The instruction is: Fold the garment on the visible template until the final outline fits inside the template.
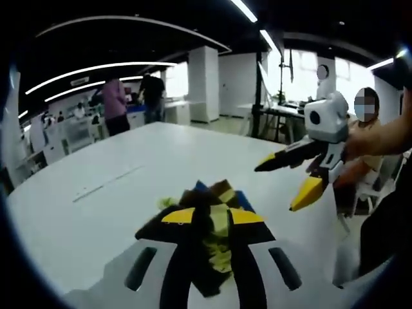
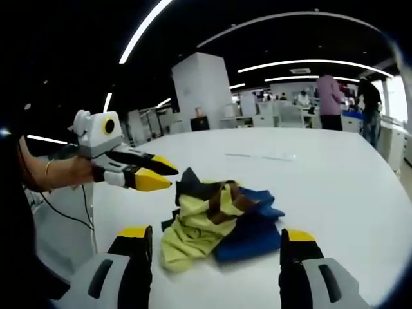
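**Spreading the crumpled garment before any fold**

The crumpled garment of yellow-green, brown and blue fabric point(image 2: 219, 222) lies bunched near the middle of the white round desk point(image 2: 335, 174). No template outline can be made out on the desk.

In the right gripper view, the right gripper point(image 2: 215, 257) is held wide apart, hovering just short of the heap, with nothing grasped. The left gripper point(image 2: 164, 174) is seen at ten o'clock of the garment, apparently narrow and empty.

In the left gripper view, its own jaws point(image 1: 211, 222) frame the fabric closely; whether cloth is pinched cannot be told.

A hem or corner should be sought first, and the heap flattened before folding is attempted.
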